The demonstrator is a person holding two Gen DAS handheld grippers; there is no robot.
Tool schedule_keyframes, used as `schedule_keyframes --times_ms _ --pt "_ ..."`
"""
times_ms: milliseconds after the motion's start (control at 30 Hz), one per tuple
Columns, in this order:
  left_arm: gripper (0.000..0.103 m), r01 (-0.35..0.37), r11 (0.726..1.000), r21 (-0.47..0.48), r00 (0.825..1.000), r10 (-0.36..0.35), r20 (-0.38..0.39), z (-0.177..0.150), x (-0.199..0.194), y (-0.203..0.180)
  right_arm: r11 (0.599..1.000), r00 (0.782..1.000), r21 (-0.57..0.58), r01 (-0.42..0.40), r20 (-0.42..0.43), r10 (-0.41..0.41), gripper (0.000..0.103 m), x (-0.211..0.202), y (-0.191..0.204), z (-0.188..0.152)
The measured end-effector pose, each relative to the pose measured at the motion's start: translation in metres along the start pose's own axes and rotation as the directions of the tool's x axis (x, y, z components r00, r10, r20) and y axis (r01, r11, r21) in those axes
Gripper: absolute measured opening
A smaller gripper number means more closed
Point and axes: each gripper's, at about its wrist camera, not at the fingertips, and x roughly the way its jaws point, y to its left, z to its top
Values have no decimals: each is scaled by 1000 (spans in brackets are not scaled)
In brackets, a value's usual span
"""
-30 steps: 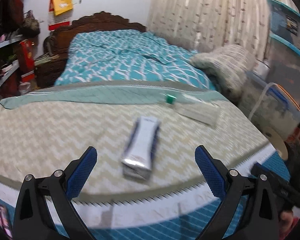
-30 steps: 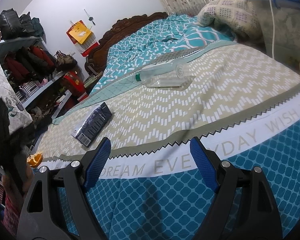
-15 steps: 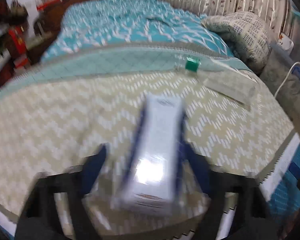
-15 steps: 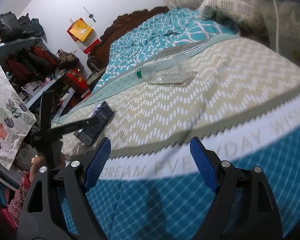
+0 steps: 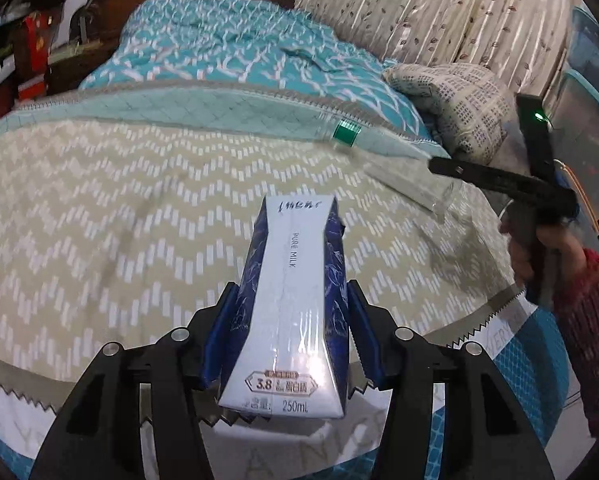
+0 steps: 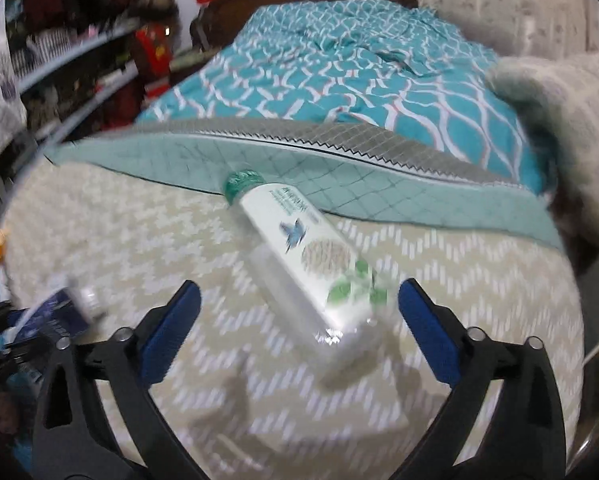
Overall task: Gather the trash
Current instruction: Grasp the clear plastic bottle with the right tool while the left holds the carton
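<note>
The left gripper (image 5: 289, 328) is squeezing the carton (image 5: 289, 308) between its fingers. The carton could slip out, since only its near end is being held. The right gripper (image 6: 299, 320) is gaping wide, with the bottle (image 6: 299, 256) lying just ahead; it could roll away.

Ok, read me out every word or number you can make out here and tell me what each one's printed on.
"PURE MILK": milk carton, along its white face.
"3.8": carton's badge near the bottom.
"250mL": carton's bottom edge.
"EVERY": bedspread white border, partly cut off.
Carton's other characters: too small.
Plastic bottle label: blurred, unreadable.
</note>
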Motion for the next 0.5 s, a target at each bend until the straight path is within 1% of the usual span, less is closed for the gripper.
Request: schedule_keyframes --times_ms 100,133,200,233,267,333,400,500 --pt "51 2 1000 -2 1000 -2 13 0 0 1 999 999 -38 15 -44 -16 99 16 0 2" --pt "51 1 1000 0 1000 -1 6 -1 1 0 998 998 -55 37 -49 -40 97 20 2 0" --pt "51 -3 1000 3 1000 3 4 -1 2 -1 996 997 -62 68 -40 -70 81 19 1 -3" --pt "51 -3 1000 3 1000 3 6 -1 2 -1 996 997 -48 74 -34 -75 76 15 1 -6" --pt "51 -4 1000 4 1000 4 6 -2 3 -1 998 998 -22 61 -28 -62 72 9 0 -10" --pt "51 -7 1000 7 1000 7 7 -2 3 -1 999 999 14 35 -28 -35 68 -2 1 -18" --pt "51 -9 1000 10 1000 9 8 -3 3 -1 999 1000 42 19 -25 -17 66 -14 5 -28" --pt "51 -11 1000 13 1000 11 13 -2 1 -1 990 998 128 -60 -21 63 64 -44 11 -50"
